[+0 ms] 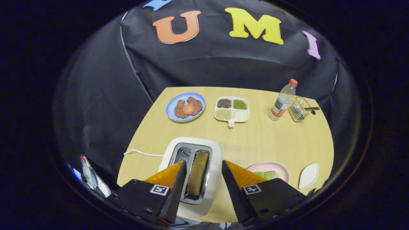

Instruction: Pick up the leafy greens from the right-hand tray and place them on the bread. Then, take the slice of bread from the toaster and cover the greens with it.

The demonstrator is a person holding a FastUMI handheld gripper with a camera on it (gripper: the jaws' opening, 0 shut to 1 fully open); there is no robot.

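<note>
My gripper [203, 166] is open, and its two fingers straddle the right slot of the white toaster [214, 166]. A brown slice of bread [197, 172] stands in that slot, between the fingers and untouched. The left slot looks vacant. To the right, a pink plate [271, 167] carries leafy greens [267, 174], partly hidden behind my right finger. Whatever lies under the greens is hidden.
A small white tray [309, 175] sits right of the pink plate. Farther back are a blue plate [172, 105] with meat and a tomato slice, a divided dish of beans [232, 109], a water bottle [282, 100] and a wire holder [299, 109]. The toaster's white cord [142, 153] runs left.
</note>
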